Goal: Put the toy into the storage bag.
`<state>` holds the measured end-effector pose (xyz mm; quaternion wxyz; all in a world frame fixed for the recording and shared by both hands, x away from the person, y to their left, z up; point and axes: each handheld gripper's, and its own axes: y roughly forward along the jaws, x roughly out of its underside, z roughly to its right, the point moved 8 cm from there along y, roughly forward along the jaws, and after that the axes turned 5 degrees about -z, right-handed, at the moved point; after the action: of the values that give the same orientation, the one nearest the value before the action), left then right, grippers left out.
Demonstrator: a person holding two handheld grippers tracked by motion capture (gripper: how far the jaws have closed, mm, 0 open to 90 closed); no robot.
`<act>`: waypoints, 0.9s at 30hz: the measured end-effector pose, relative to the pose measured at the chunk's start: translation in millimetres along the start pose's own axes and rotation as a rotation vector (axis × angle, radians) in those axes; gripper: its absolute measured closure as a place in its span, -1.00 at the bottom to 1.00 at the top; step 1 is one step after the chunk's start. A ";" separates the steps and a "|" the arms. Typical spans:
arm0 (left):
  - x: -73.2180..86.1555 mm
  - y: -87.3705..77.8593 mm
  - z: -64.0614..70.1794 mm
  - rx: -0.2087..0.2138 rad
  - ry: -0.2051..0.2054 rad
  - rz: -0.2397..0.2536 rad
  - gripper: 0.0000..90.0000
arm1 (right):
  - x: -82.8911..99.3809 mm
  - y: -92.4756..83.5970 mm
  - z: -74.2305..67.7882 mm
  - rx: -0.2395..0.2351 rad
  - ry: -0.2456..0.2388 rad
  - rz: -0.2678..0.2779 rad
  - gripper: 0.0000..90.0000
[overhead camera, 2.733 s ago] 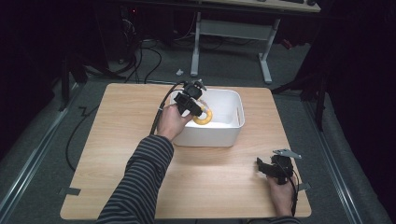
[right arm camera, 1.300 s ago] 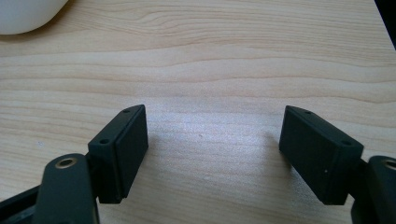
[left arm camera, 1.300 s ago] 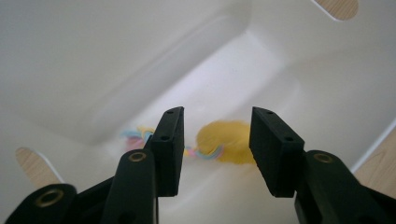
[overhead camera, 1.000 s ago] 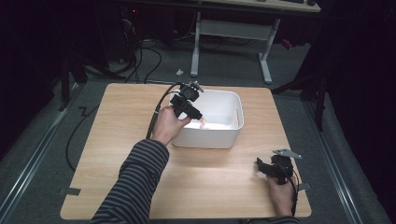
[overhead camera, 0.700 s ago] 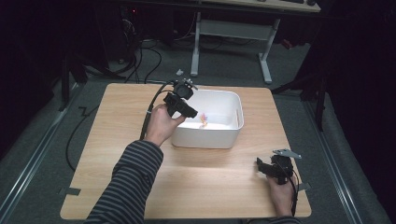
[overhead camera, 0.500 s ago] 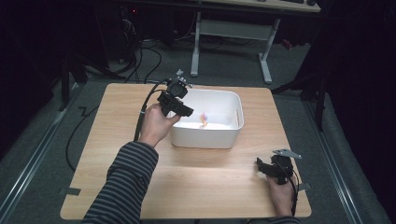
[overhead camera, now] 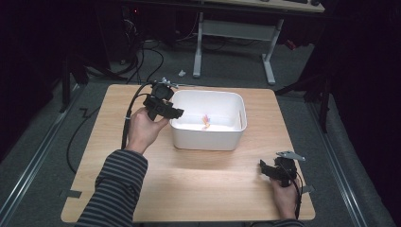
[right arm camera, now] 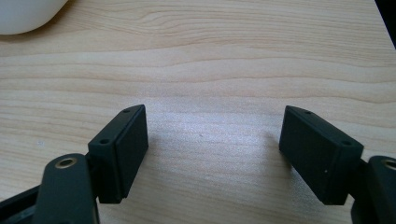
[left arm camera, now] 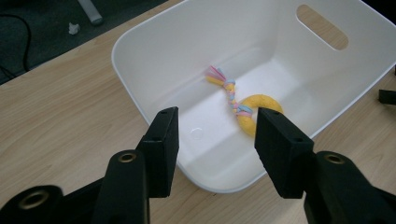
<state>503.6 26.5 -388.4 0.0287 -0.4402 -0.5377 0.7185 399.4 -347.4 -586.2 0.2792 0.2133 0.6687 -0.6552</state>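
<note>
A yellow ring toy (left arm camera: 264,99) with a braided pastel rope lies on the floor of a white bin (left arm camera: 177,60); from the high view the toy (overhead camera: 206,121) shows near the bin's middle. My left gripper (left arm camera: 215,126) hovers over the bin's near-left corner with its jaws apart and nothing between them. In the high view the left gripper (overhead camera: 172,112) is at the left rim of the bin (overhead camera: 208,93). My right gripper (overhead camera: 265,169) rests near the table's front right. In its own view the right gripper (right arm camera: 212,140) is open over bare wood.
The wooden table (overhead camera: 118,142) has free room left of and in front of the bin. A black cable (overhead camera: 127,118) trails from the left gripper across the table's left part. A desk frame (overhead camera: 231,28) stands on the floor beyond the far edge.
The left gripper held the yellow ring over the bin earlier. It has since drawn back left and upward to the bin's left rim, and the toy lies inside. The right gripper has stayed still.
</note>
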 end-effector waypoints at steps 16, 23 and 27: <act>32.9 -14.9 -22.3 -0.013 -0.057 0.018 0.12 | 0.0 0.0 -0.1 0.000 0.000 0.000 -0.47; 47.0 -19.7 -33.3 -0.013 -0.090 0.030 0.12 | 0.2 -0.2 0.0 0.001 -0.002 -0.002 -0.47; 56.4 -20.3 -37.1 -0.015 -0.109 0.030 0.12 | 0.2 -0.2 0.0 0.001 -0.001 -0.003 -0.47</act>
<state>484.9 91.8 -407.4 -0.0148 -0.4087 -0.5372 0.7377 399.1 -347.4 -586.1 0.2787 0.2121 0.6685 -0.6561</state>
